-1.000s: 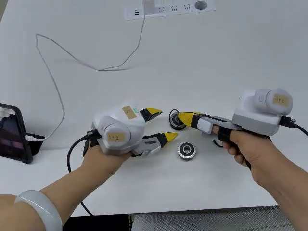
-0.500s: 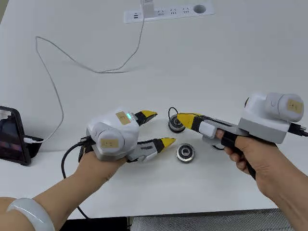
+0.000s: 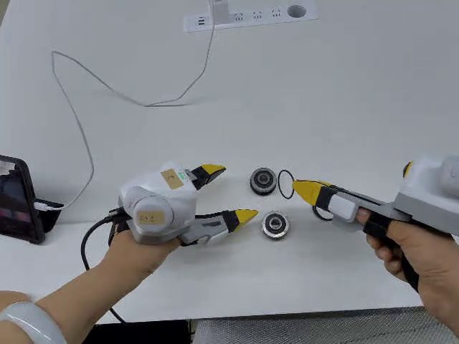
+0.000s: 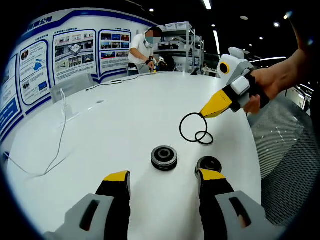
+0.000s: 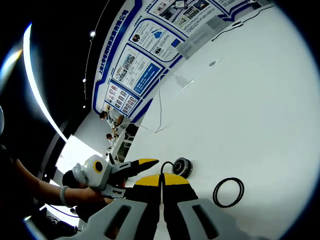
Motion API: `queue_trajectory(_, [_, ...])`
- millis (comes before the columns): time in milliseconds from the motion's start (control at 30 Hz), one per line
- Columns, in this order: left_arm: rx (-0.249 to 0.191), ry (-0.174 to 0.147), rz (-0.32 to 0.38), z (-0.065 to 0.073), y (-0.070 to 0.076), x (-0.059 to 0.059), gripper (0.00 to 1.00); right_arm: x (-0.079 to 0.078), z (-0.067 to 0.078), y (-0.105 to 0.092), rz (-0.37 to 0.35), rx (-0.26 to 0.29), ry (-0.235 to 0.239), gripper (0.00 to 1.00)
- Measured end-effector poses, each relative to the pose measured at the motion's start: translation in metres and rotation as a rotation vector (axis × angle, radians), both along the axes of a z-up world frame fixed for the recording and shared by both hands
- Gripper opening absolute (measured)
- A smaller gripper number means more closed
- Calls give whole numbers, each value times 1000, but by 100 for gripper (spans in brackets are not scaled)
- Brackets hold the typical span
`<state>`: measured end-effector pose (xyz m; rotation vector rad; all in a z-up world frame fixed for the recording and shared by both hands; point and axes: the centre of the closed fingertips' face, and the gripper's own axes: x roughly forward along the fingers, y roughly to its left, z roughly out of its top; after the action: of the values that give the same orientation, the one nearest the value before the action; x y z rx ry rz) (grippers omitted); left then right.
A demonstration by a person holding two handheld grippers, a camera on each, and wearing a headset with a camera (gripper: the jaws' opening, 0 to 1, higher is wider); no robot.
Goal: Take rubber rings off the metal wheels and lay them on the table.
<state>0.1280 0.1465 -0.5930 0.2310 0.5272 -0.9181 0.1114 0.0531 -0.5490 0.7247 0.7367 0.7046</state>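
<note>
Two metal wheels lie on the white table (image 3: 344, 100), one farther (image 3: 263, 180) (image 4: 164, 157) (image 5: 181, 166) and one nearer (image 3: 275, 224) (image 4: 209, 164). My right gripper (image 3: 300, 189) (image 5: 161, 179) is shut on a thin black rubber ring (image 3: 285, 184) (image 4: 192, 125), which hangs at its yellow tips just right of the farther wheel. Another loose ring (image 4: 203, 137) (image 5: 228, 192) lies flat on the table under that gripper. My left gripper (image 3: 228, 192) (image 4: 164, 179) stands open to the left of both wheels, with nothing between its jaws.
A white power strip (image 3: 247, 14) sits at the far edge, and its thin cable (image 3: 86, 100) loops across the left side. A dark phone on a stand (image 3: 18, 197) is at the far left. The table's front edge (image 3: 287, 312) is close below my hands.
My right gripper has drawn back to the right, and the ring has come off the farther wheel with it. My left gripper has drifted slightly left and stayed open.
</note>
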Motion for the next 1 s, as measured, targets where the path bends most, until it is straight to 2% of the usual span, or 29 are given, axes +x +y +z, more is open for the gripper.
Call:
queue_trajectory(167, [0, 1, 0, -1, 1, -2, 57, -6, -8, -16, -37, 16, 41, 1])
queue_trajectory(300, [2, 7, 5, -2, 2, -2, 58, -13, -18, -24, -43, 9, 74, 1])
queue_trajectory(533, [9, 13, 6, -4, 4, -1, 57, -16, -31, -38, -77, 0, 111, 1])
queue_trajectory(700, [11, 12, 6, -4, 4, -1, 57, -14, -38, -44, -89, -34, 116, 2])
queue_trajectory(867, [9, 17, 7, -4, 4, -2, 56, -12, -45, -52, -94, -97, 102, 2])
queue_trajectory(1000, [11, 20, 8, -5, 5, -3, 56, -12, -49, -56, -69, -181, 68, 7])
